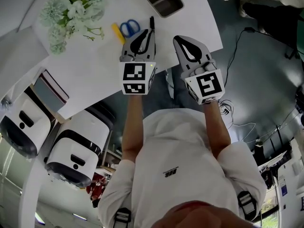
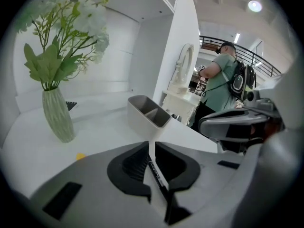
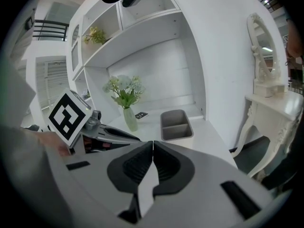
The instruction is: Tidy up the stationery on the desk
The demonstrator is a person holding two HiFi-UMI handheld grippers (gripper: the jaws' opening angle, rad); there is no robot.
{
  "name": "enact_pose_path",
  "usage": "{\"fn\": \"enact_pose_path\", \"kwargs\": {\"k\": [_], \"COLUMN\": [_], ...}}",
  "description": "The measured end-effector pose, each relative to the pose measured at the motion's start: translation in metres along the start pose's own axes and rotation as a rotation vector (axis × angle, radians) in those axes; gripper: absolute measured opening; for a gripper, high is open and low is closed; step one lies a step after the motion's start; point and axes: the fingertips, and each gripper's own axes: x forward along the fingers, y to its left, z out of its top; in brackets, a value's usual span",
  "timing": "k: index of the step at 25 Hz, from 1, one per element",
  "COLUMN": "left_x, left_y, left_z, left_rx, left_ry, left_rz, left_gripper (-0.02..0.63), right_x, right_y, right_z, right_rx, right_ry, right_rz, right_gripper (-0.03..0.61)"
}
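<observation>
Only a short black end of the pen (image 1: 151, 22) is seen in the head view, projecting past the jaw tips of the left gripper (image 1: 148, 32); the rest is covered by the jaws. In the left gripper view, the rear end of the pen (image 2: 156, 175) is lost in the dark gap at the jaw bases, and its print cannot be read. The pen is pinched between the jaws of the left gripper (image 2: 149, 144). Its long axis runs along the jaws, with the exposed end pointing forward, away from the person. A grey organizer (image 2: 140, 120) stands ahead of these jaws on the desk (image 1: 95, 70). Scissors (image 1: 129, 27) and a yellow item (image 1: 117, 33) lie just left of the jaw tips; the yellow item cannot be identified. The jaws of the right gripper (image 3: 153, 144) are pressed together with nothing between them, and the organizer (image 3: 176, 137) lies ahead of them.
</observation>
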Motion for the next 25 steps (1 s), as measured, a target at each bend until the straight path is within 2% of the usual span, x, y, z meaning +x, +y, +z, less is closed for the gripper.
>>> {"fn": "enact_pose_path", "kwargs": {"k": [25], "left_x": [0.049], "left_y": [0.013], "left_z": [-0.027], "left_rx": [-0.012], "left_ry": [0.151], "left_rz": [0.084], "left_gripper": [0.000], "right_x": [0.022], "right_y": [-0.013], "right_z": [-0.015], "right_rx": [0.029], "right_ry": [0.034], "right_rz": [0.036], "right_gripper": [-0.003]}}
